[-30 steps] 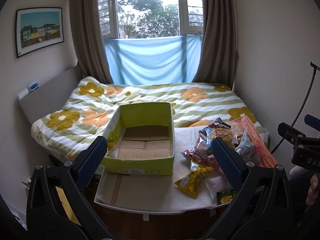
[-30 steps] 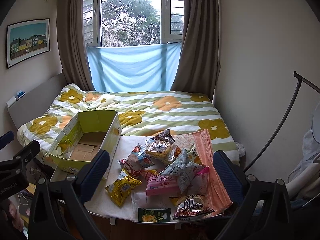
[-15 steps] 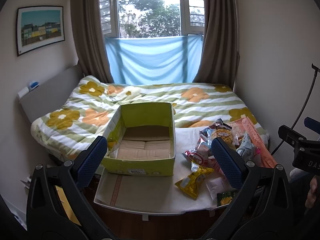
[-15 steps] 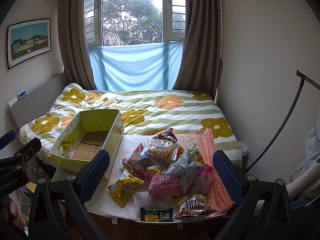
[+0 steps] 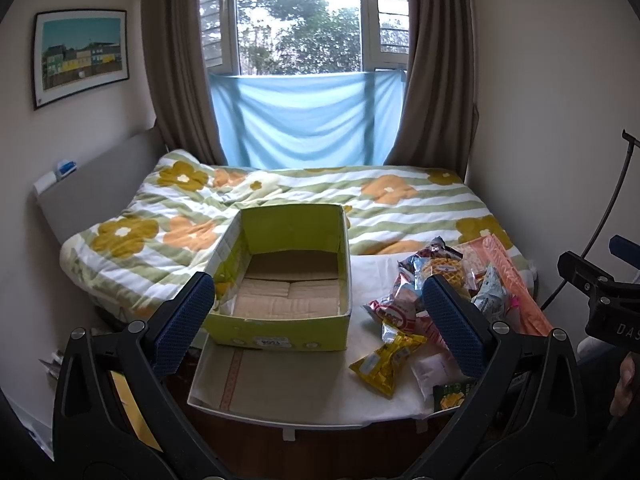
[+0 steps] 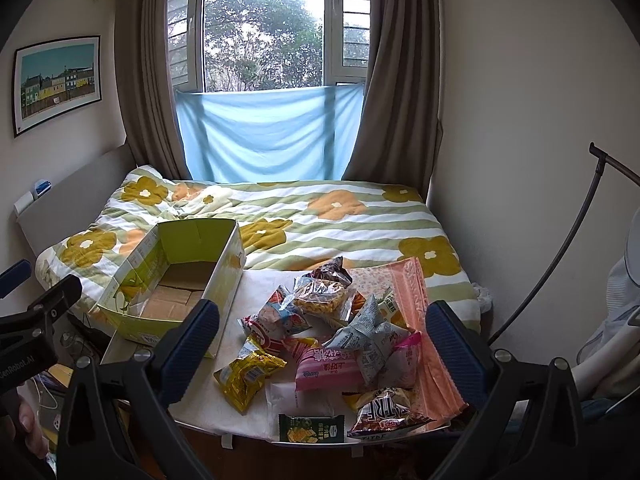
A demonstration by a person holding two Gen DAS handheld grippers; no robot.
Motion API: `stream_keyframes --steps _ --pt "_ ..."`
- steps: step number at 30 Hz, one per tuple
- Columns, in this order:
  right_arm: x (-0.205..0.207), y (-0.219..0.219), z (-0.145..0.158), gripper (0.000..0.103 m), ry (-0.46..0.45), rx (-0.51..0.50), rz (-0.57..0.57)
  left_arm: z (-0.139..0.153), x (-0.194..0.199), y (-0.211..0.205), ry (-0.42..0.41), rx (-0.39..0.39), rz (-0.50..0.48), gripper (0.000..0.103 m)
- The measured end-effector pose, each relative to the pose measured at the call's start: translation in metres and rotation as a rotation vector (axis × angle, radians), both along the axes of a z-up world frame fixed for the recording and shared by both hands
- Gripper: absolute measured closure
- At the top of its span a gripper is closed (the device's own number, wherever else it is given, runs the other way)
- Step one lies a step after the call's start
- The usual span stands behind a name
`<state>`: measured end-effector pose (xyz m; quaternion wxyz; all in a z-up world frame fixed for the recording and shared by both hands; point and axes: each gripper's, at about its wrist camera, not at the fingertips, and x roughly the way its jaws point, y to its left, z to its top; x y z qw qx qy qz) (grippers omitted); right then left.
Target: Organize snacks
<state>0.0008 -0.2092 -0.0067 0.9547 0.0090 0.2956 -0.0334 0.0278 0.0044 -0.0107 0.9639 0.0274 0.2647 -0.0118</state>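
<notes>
The left gripper (image 5: pixel 320 316), a black frame with two blue textured pads (image 5: pixel 184 322), is held with its jaws wide apart and nothing between them; the right gripper (image 6: pixel 320 344), of the same build, is likewise spread and empty. Both hover above the near edge of a white cloth-covered table (image 5: pixel 288 380) set against a bed with a green-striped, flower-printed quilt (image 5: pixel 400 208). On the table's left portion stands an open rectangular yellow-green cardboard box (image 5: pixel 280 328), its brown corrugated floor bare. To the right of the box lies a loose heap of crinkled foil and plastic snack packets (image 6: pixel 344 332): a glossy yellow packet (image 6: pixel 246 372) nearest the box, a pink striped packet (image 6: pixel 330 368), a clear bag of golden-brown pieces (image 6: pixel 320 296), a silver-grey packet (image 6: pixel 366 330), a dark red-lettered bag (image 6: pixel 380 412) and a flat dark-green bar wrapper (image 6: pixel 312 428) at the table's front edge. The heap sits ahead of the right gripper, between its pads in that view; the box sits ahead of the left gripper
</notes>
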Motion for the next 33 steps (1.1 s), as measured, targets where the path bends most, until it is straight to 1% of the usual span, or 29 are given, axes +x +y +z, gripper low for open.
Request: stream_keyframes --steps 30,33 --pt "-0.0019 0.0017 0.0033 0.0 -0.003 0.002 -0.005 -0.0011 -0.0032 0.0028 -0.005 -0.001 0.002 0.0" --pt "-0.0041 -0.0004 0.0055 0.0 -0.002 0.01 -0.02 -0.0023 -0.0007 0.0021 0.022 -0.008 -0.012 0.0"
